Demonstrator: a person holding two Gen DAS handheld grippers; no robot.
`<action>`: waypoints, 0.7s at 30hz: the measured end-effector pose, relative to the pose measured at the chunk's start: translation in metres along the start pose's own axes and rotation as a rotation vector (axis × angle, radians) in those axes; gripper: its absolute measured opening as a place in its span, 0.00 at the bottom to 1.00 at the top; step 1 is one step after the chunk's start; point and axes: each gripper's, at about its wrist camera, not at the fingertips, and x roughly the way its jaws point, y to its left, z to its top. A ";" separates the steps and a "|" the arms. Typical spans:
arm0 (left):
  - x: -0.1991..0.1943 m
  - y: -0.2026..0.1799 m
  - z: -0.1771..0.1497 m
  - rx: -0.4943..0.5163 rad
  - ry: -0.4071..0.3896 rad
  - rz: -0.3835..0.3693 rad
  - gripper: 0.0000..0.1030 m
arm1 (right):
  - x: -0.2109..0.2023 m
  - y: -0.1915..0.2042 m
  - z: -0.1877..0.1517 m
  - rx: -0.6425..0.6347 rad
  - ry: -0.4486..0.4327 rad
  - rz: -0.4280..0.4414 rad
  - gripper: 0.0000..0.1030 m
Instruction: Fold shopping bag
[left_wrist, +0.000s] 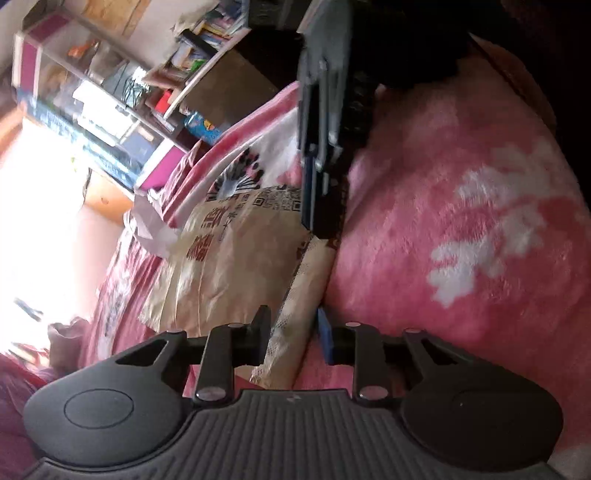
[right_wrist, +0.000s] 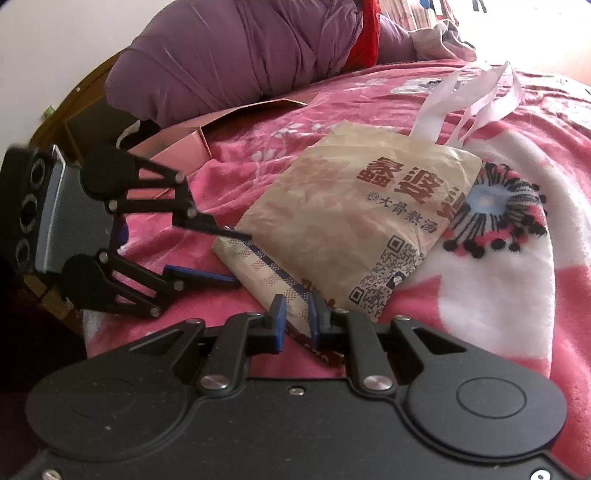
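**Bag pinned at its near edge**

On the pink floral blanket (right_wrist: 480, 295) lies the beige printed shopping bag (right_wrist: 354, 221), folded. Right gripper (right_wrist: 298, 319) is clamped on its near edge. Left gripper (right_wrist: 236, 254) straddles the bag's side edge, jaws parted, pads not pressing. Only the left wrist view shows the bookshelf (left_wrist: 110, 85).

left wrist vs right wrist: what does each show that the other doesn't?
Left wrist only: a shelf unit stacked with books and boxes, and a bright window area.

Right wrist only: a purple quilted bundle, a flat cardboard box, the bag's white handles, and the left gripper seen from the side, open at the bag's corner.

Both: the beige printed shopping bag on the pink blanket, and the right gripper shut on the bag's near edge.
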 end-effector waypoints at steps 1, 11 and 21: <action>0.001 -0.002 -0.001 0.005 -0.008 0.007 0.24 | 0.000 -0.001 0.000 0.004 0.001 0.005 0.12; -0.003 0.003 0.001 -0.026 -0.045 -0.069 0.15 | -0.001 -0.003 0.004 0.021 0.029 0.048 0.12; -0.021 0.021 -0.011 -0.236 -0.130 -0.230 0.14 | -0.027 0.032 -0.012 -0.295 0.073 0.103 0.35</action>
